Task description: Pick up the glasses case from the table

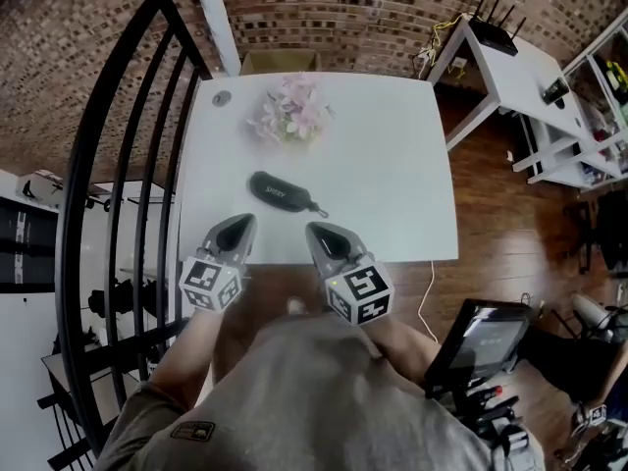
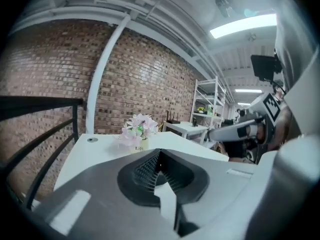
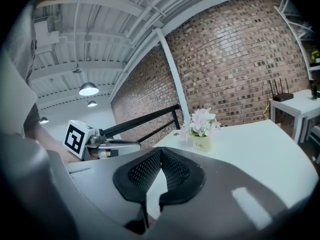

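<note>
A black glasses case (image 1: 285, 192) lies slantwise on the white table (image 1: 392, 165), near its front edge. My left gripper (image 1: 242, 226) is just short of that edge, a little to the left of the case, jaws shut and empty. My right gripper (image 1: 316, 232) hangs beside it, slightly right of the case, jaws closed together with nothing in them. Neither touches the case. In the left gripper view my own jaws (image 2: 159, 151) hide the case; the right gripper view's jaws (image 3: 161, 150) hide it too.
A small pot of pink flowers (image 1: 290, 111) stands at the table's back, with a round disc (image 1: 222, 97) at the back left corner. A black railing (image 1: 118, 165) runs along the left. A white side table (image 1: 510, 77) and a screen on a stand (image 1: 486, 341) are at the right.
</note>
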Demonstrator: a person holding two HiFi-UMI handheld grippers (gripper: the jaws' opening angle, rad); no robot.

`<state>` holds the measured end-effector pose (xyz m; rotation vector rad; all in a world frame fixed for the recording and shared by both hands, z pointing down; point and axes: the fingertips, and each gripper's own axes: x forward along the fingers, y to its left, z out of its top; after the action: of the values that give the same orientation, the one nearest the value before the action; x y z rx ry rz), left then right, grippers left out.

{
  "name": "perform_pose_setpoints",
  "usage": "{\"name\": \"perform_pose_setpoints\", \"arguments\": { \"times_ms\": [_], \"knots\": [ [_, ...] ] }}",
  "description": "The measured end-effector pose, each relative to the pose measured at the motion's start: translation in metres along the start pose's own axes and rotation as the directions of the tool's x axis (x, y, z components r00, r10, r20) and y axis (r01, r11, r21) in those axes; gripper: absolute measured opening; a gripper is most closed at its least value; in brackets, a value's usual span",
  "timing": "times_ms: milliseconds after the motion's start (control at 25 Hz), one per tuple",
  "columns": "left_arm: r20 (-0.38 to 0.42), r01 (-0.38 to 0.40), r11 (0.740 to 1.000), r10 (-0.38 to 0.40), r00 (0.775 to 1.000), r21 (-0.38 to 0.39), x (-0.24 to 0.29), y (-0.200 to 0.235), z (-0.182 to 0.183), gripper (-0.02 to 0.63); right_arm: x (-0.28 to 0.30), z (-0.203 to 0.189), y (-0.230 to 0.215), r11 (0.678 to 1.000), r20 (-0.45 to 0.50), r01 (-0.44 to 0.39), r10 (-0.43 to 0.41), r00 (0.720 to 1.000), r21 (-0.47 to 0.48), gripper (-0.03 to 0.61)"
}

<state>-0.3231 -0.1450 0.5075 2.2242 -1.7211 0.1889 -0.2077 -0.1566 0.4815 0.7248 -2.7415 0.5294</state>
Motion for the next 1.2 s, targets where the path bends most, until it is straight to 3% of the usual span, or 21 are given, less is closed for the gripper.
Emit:
{"name": "perform_pose_setpoints", "arguments": {
  "times_ms": [160, 280, 440, 600, 880, 1040, 1120, 1200],
  "knots": [
    [-0.121, 0.103, 0.98, -0.084, 0.989, 0.168, 0.029, 0.007, -0.016, 0.024, 0.016, 0.004, -0.019, 1.0, -0.006, 0.002, -0.002, 1.0, 0.014, 0.011],
    [-0.234, 0.204, 0.928, -0.133, 0.963, 0.312, 0.051, 0.01, -0.024, 0.118, 0.024, 0.007, -0.034, 0.999, -0.014, 0.012, -0.012, 1.0, 0.032, 0.011],
    [-0.404, 0.373, 0.809, -0.186, 0.896, 0.455, 0.075, 0.007, -0.05, 0.245, 0.028, 0.003, -0.052, 0.996, -0.03, 0.032, -0.03, 0.999, 0.078, 0.011],
    [-0.556, 0.519, 0.662, -0.182, 0.811, 0.541, 0.093, 0.009, -0.08, 0.316, 0.028, -0.002, -0.069, 0.991, -0.034, 0.057, -0.054, 0.998, 0.123, 0.011],
    [-0.712, 0.682, 0.444, -0.128, 0.69, 0.581, 0.124, 0.014, -0.11, 0.364, 0.022, -0.01, -0.097, 0.98, -0.05, 0.104, -0.096, 0.994, 0.172, 0.011],
    [-0.799, 0.78, 0.316, -0.098, 0.593, 0.541, 0.133, 0.014, -0.127, 0.383, 0.015, -0.01, -0.11, 0.971, -0.046, 0.144, -0.138, 0.989, 0.191, 0.011],
    [-0.844, 0.827, 0.271, -0.086, 0.53, 0.492, 0.133, 0.016, -0.138, 0.385, 0.012, -0.009, -0.116, 0.966, -0.041, 0.161, -0.156, 0.987, 0.201, 0.011],
    [-0.878, 0.862, 0.253, -0.085, 0.472, 0.439, 0.132, 0.017, -0.147, 0.383, 0.01, -0.009, -0.122, 0.962, -0.038, 0.175, -0.171, 0.984, 0.21, 0.011]
  ]
}}
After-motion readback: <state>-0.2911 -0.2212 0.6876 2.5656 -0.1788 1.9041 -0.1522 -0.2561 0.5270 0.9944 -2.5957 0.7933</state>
